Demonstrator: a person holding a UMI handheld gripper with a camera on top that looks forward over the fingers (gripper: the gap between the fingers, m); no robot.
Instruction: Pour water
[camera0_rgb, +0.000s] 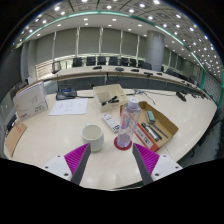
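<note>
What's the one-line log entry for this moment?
fingers: open | bottle: upright, just ahead of them, not gripped | cup: upright, beside the bottle | pour: not started

bottle (128, 118): clear, glossy plastic with a pink base
cup (92, 136): matt white
desk (50, 135): smooth, pale, faintly sheened
box (160, 124) beside the bottle: brown cardboard
tool (110, 160) pads: matt magenta
</note>
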